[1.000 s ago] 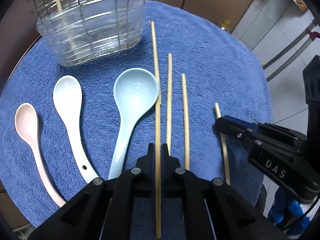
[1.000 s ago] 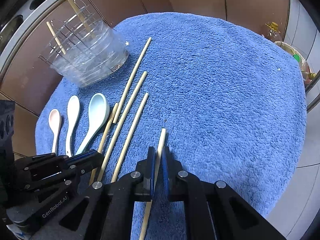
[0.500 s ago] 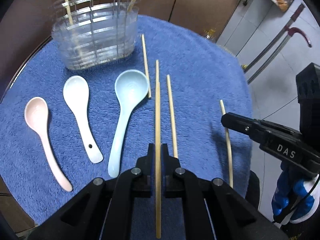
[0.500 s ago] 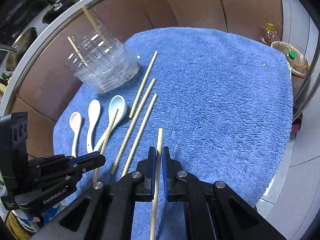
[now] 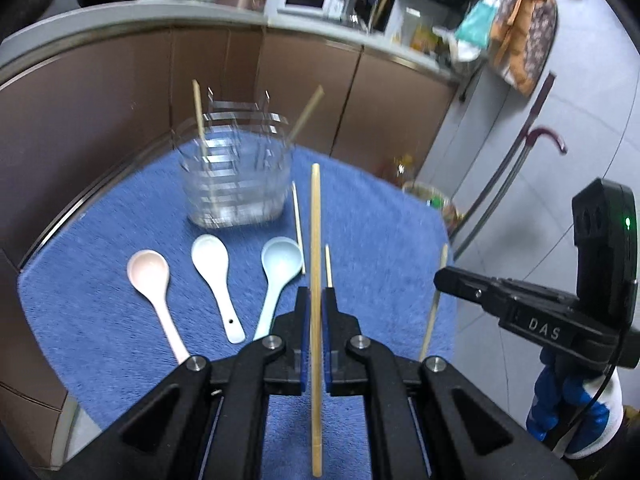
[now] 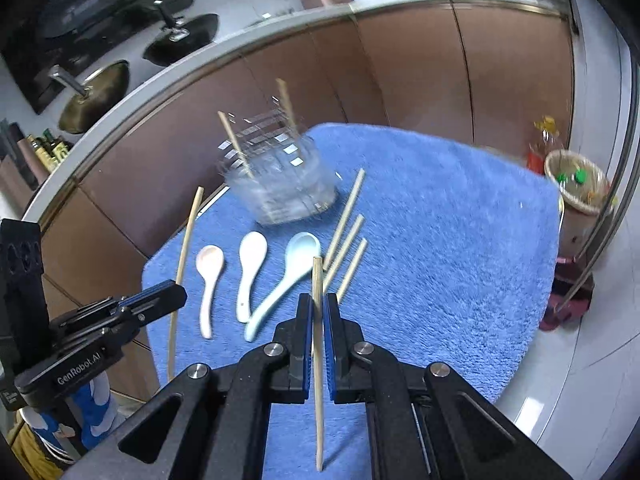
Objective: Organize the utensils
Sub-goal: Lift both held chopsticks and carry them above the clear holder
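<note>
Left gripper (image 5: pixel 316 300): fingers clamped tight on one chopstick (image 5: pixel 315 240), held clear above the blue towel (image 5: pixel 380 216), tip toward 12 o'clock.

Right gripper (image 6: pixel 317 308): fingers likewise pinched shut on a second chopstick (image 6: pixel 317 320), also airborne.

Step in hand, as I read it: carry both sticks to the rack (image 5: pixel 236 184) at 12 o'clock. Best tip each stick near upright before lowering, aim for an open cell, and release only once the end is inside; bring them in one at a time so the sticks don't cross.

Rack: clear tub in a wire frame, two chopsticks already standing in it, leaning apart.

On the towel at 11 o'clock: pink spoon (image 5: pixel 150 280), white spoon (image 5: pixel 212 268), blue spoon (image 5: pixel 280 268); loose chopsticks (image 6: pixel 346 224) beside them.
</note>
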The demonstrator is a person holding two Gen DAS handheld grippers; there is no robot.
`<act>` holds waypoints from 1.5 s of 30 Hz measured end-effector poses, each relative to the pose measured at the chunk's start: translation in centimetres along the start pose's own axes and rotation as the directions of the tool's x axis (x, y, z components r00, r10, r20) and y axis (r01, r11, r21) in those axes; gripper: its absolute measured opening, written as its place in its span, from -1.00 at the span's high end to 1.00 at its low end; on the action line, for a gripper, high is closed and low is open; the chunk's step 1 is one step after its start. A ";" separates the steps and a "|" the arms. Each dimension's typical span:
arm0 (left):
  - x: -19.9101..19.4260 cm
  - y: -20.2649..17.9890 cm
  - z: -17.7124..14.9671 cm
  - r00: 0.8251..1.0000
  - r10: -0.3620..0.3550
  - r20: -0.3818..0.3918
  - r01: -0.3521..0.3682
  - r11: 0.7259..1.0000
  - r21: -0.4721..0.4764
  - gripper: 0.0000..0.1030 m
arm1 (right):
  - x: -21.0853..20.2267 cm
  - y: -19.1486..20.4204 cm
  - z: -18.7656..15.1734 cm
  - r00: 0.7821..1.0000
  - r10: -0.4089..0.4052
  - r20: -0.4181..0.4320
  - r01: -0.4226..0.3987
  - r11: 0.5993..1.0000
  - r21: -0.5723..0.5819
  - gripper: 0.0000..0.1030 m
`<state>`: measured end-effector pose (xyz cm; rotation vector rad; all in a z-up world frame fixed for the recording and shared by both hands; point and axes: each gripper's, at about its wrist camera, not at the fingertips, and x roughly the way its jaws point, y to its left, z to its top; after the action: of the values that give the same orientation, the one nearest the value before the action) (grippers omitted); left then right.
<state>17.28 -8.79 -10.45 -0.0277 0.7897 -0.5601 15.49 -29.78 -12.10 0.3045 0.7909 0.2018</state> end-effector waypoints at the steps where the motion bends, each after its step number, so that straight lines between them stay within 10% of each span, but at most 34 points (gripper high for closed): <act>1: -1.0 0.2 0.0 1.000 0.000 0.024 0.000 1.000 -0.007 0.92 | -0.5 0.4 0.1 1.000 0.002 0.011 -0.002 1.000 -0.010 0.89; 24: -5.1 5.0 6.0 0.954 0.066 0.293 -0.022 0.988 -0.151 0.92 | -4.3 6.1 7.1 0.975 0.086 0.203 -0.052 0.985 -0.163 0.89; 45: 4.5 7.6 19.9 0.809 0.252 0.532 -0.154 0.963 -0.222 0.91 | 3.9 6.1 19.9 0.915 0.136 0.380 -0.047 0.971 -0.233 0.89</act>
<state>36.93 -8.11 -1.00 -0.2518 0.2555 -0.2510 32.14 -26.79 0.55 0.1639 0.3493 0.3038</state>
